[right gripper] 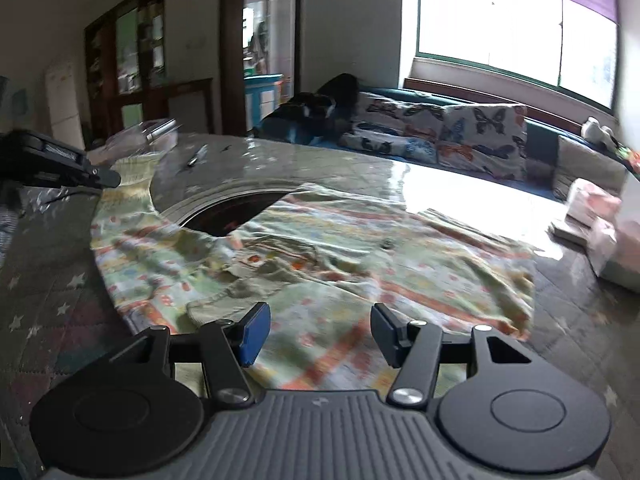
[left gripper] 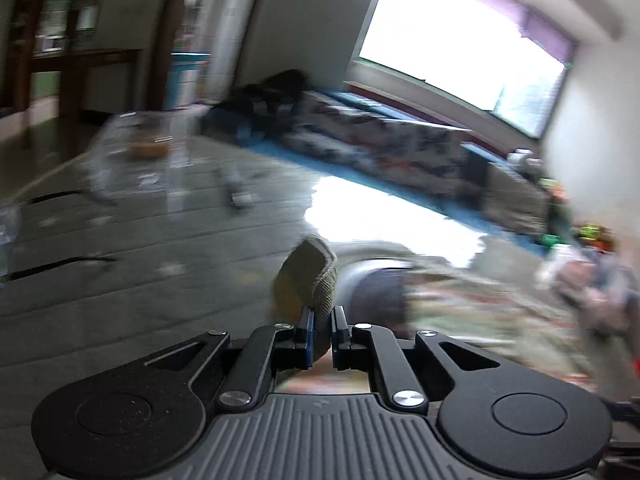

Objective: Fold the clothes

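Note:
A pale green patterned garment [right gripper: 320, 264] lies spread on the table [right gripper: 52, 280], partly over a round dark opening [right gripper: 236, 210] in the tabletop. My left gripper [left gripper: 322, 336] is shut on a ribbed cuff [left gripper: 310, 276] of that garment, lifted above the table; the view is blurred. It also shows at the far left of the right wrist view [right gripper: 108, 178], holding a sleeve end. My right gripper [right gripper: 320, 334] is open just above the garment's near edge, touching nothing.
A sofa [right gripper: 440, 136] with butterfly cushions runs behind the table under a bright window [right gripper: 512, 28]. Pink and white packets [right gripper: 596, 220] sit at the table's right. Clear plastic items [right gripper: 148, 132] and a small dark object [right gripper: 196, 158] lie at the far left.

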A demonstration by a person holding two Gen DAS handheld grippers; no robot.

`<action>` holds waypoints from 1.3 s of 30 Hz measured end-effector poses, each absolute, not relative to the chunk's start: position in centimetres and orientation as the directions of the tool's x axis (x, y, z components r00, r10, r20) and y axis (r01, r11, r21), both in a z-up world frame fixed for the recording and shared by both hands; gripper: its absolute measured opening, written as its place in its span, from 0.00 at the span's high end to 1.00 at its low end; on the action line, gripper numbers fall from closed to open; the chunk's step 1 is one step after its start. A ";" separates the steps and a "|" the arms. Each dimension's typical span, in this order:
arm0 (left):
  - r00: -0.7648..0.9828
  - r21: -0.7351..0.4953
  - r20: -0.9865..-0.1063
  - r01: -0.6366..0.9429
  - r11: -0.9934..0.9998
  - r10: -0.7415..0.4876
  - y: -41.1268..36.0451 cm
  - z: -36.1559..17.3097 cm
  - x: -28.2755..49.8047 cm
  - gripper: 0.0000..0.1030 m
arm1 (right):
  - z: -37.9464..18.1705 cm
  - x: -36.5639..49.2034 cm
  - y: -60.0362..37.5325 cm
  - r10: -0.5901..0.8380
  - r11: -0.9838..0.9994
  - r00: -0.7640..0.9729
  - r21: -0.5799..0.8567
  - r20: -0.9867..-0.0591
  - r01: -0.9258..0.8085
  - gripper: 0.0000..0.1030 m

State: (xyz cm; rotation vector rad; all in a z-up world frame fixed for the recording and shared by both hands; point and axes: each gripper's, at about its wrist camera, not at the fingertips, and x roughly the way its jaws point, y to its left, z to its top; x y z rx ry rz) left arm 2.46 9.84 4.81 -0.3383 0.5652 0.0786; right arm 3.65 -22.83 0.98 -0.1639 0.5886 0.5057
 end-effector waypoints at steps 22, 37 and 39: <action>0.636 -0.367 -0.562 0.381 0.849 -0.529 -10.4 2.3 4.9 0.86 | 0.3 3.1 -32.8 0.250 0.967 0.803 0.102 -0.541 -0.232 0.46; 0.716 -0.274 -0.611 0.209 0.939 -0.338 -0.5 0.8 4.7 0.60 | -0.7 6.4 -28.0 0.362 0.927 0.730 0.138 -0.580 -0.349 0.65; 0.716 -0.264 -0.628 0.173 0.949 -0.306 0.9 0.1 5.1 0.64 | -1.0 7.0 -27.0 0.378 0.918 0.716 0.137 -0.587 -0.372 0.65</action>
